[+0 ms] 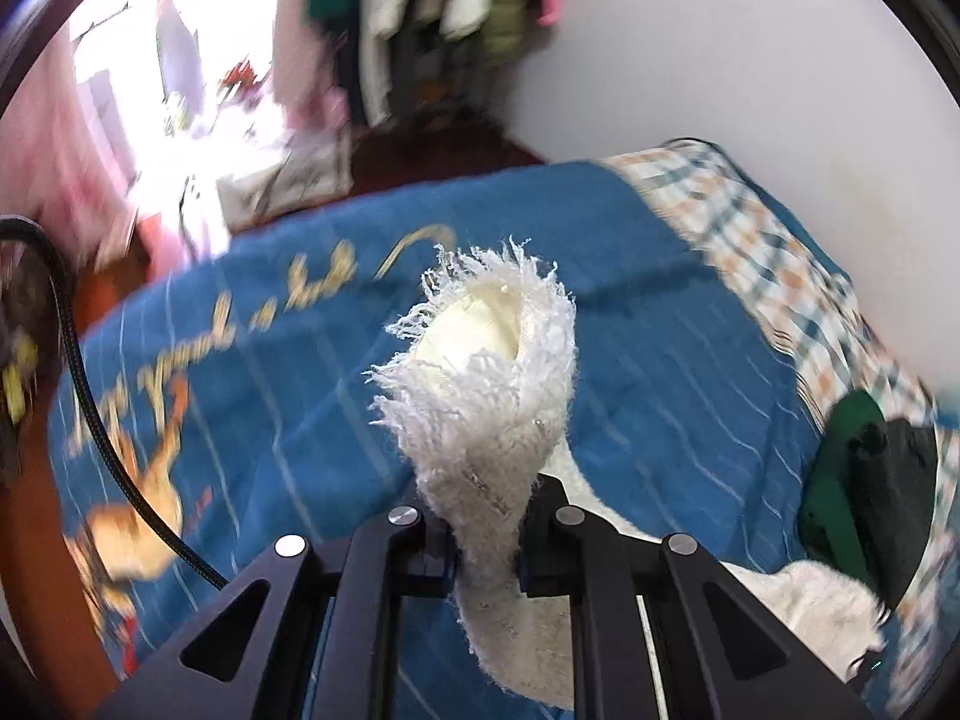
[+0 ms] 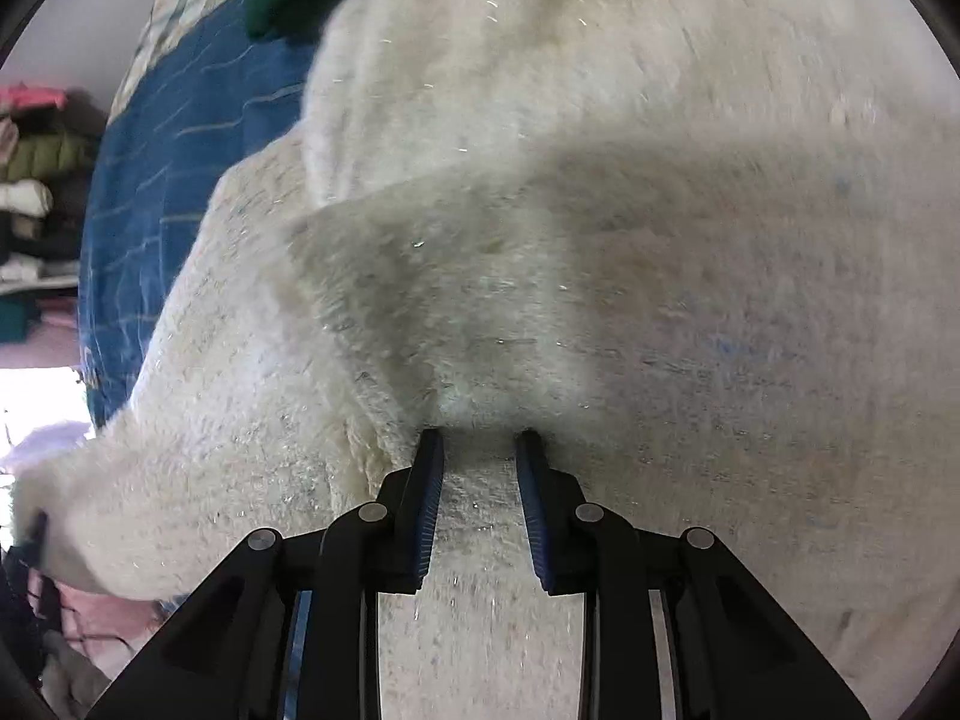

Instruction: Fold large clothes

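- Cream-white fuzzy knit, a large sweater [image 2: 600,210], fills almost all of my right wrist view; it lies spread over the bed, its folds overlapping.
- My left gripper [image 1: 483,546] is clamped on a frayed cuff of that sweater [image 1: 486,396]; the sleeve end stands up between the jaws, its fringed opening facing the camera, lifted above the bed.
- From the left view, the rest of the white knit trails down to the right and rests on the blue bedspread [image 1: 300,420].
- My right gripper [image 2: 480,480] has its blue-padded fingers [image 2: 429,516] set narrowly, tips pressed into the knit with a ridge of fabric running between them; I cannot tell whether they truly pinch it.
- Blue bedspread carries gold lettering and an orange cartoon figure, blurred.
- A plaid sheet [image 1: 780,252] shows at the far right edge of the bed, against a white wall [image 1: 750,60].
- A dark green garment [image 1: 840,480] lies near that edge, just beside the sweater's body.
- A black cable [image 1: 90,420] curves across the left side of the left view.
- Hanging clothes [image 1: 432,18] show in the background, blurred.
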### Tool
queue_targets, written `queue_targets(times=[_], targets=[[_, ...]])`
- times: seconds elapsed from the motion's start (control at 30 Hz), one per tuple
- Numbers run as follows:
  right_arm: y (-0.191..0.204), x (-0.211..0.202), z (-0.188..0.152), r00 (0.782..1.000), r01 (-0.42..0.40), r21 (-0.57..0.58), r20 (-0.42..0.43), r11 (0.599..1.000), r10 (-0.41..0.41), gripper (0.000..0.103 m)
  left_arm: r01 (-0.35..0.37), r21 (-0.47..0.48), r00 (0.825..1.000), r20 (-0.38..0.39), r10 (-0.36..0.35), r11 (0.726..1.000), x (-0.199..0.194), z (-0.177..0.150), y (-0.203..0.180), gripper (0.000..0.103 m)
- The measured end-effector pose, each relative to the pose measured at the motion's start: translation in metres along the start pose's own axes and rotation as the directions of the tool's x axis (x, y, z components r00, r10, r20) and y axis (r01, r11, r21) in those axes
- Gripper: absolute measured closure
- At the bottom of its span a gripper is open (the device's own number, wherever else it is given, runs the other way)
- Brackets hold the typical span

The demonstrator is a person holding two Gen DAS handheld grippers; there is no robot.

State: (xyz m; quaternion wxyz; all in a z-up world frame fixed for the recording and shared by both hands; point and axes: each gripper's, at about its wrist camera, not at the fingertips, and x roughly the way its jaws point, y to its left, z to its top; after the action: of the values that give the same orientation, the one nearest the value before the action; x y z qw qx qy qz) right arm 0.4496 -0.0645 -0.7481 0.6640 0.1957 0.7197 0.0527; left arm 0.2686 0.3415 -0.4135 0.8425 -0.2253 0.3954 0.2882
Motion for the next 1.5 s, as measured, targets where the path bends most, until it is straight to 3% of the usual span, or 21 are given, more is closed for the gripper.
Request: queue_targets(times=[0.03,0.07,0.1,0.17,0.23,0.3,0.4,0.5,0.67,0.73,0.83,0.93,1.0,1.03,1.07,1.1,1.17,1.3,1.4,1.43,1.5], targets=[[0.002,-0.011,-0.002,1.0,0.022,-0.018,0.013,1.0,-0.022,0.072,0.003,0.046,1.0,0.031,-0.004,0.999,-0.008,0.004,-0.012,0.093],[0.003,-0.023,-0.005,0.997,0.072,-0.039,0.041,0.997,-0.07,0.06,-0.003,0.085,0.999,0.052,-0.001,0.996,-0.014,0.003,-0.021,0.093],[0.004,-0.038,-0.01,0.985,0.158,-0.055,0.084,0.986,-0.154,0.039,-0.006,0.13,0.997,0.074,-0.004,0.991,-0.022,0.004,-0.035,0.093],[-0.001,-0.064,-0.02,0.932,0.332,-0.056,0.173,0.942,-0.318,0.022,-0.006,0.212,0.993,0.112,-0.018,0.977,-0.035,0.002,-0.06,0.093],[-0.013,-0.083,-0.029,0.871,0.451,-0.028,0.23,0.892,-0.434,0.022,0.002,0.296,0.99,0.134,-0.043,0.955,-0.052,-0.008,-0.09,0.093],[-0.032,-0.09,-0.032,0.842,0.497,0.014,0.236,0.868,-0.486,0.022,0.019,0.342,0.989,0.133,-0.068,0.94,-0.061,-0.016,-0.111,0.093],[-0.069,-0.099,-0.035,0.85,0.48,0.069,0.211,0.875,-0.483,0.022,0.063,0.434,0.985,0.117,-0.126,0.899,-0.079,-0.044,-0.153,0.093],[-0.107,-0.111,-0.04,0.872,0.428,0.119,0.207,0.896,-0.444,0.022,0.131,0.514,0.98,0.061,-0.189,0.848,-0.094,-0.085,-0.199,0.093],[-0.191,-0.144,-0.057,0.906,0.326,0.239,0.199,0.915,-0.375,0.022,0.299,0.587,0.953,-0.144,-0.266,0.752,-0.107,-0.179,-0.29,0.093],[-0.23,-0.16,-0.067,0.907,0.312,0.285,0.196,0.906,-0.374,0.022,0.37,0.604,0.929,-0.228,-0.292,0.706,-0.11,-0.226,-0.332,0.093],[-0.289,-0.176,-0.079,0.905,0.313,0.341,0.176,0.886,-0.387,0.022,0.438,0.635,0.899,-0.319,-0.3,0.636,-0.114,-0.294,-0.39,0.093],[-0.339,-0.184,-0.092,0.908,0.319,0.378,0.14,0.869,-0.394,0.022,0.475,0.656,0.878,-0.398,-0.266,0.586,-0.107,-0.351,-0.432,0.088],[-0.367,-0.187,-0.099,0.915,0.315,0.385,0.12,0.868,-0.385,0.021,0.463,0.685,0.882,-0.419,-0.217,0.563,-0.1,-0.382,-0.449,0.086],[-0.377,-0.19,-0.102,0.92,0.297,0.385,0.13,0.874,-0.37,0.021,0.435,0.707,0.896,-0.4,-0.192,0.557,-0.097,-0.396,-0.456,0.083],[-0.388,-0.194,-0.105,0.928,0.263,0.383,0.151,0.886,-0.341,0.021,0.433,0.709,0.897,-0.398,-0.19,0.556,-0.096,-0.398,-0.459,0.068],[-0.398,-0.197,-0.106,0.934,0.239,0.382,0.16,0.893,-0.319,0.021,0.449,0.699,0.888,-0.414,-0.197,0.557,-0.095,-0.402,-0.461,0.038],[-0.416,-0.202,-0.11,0.951,0.173,0.389,0.171,0.905,-0.256,0.021,0.473,0.677,0.875,-0.439,-0.207,0.564,-0.094,-0.407,-0.467,0.007],[-0.443,-0.216,-0.112,0.969,0.054,0.399,0.2,0.915,-0.144,0.021,0.475,0.654,0.873,-0.433,-0.223,0.589,-0.102,-0.391,-0.464,0.007],[-0.451,-0.23,-0.117,0.973,-0.048,0.413,0.225,0.91,-0.051,0.021,0.451,0.611,0.88,-0.426,-0.21,0.65,-0.11,-0.367,-0.438,0.007],[-0.451,-0.234,-0.118,0.971,-0.094,0.407,0.237,0.908,-0.006,0.021,0.426,0.592,0.886,-0.424,-0.186,0.684,-0.114,-0.354,-0.419,0.007],[-0.436,-0.237,-0.112,0.965,-0.167,0.377,0.254,0.911,0.072,0.021,0.377,0.581,0.9,-0.413,-0.138,0.722,-0.115,-0.341,-0.393,0.007]])
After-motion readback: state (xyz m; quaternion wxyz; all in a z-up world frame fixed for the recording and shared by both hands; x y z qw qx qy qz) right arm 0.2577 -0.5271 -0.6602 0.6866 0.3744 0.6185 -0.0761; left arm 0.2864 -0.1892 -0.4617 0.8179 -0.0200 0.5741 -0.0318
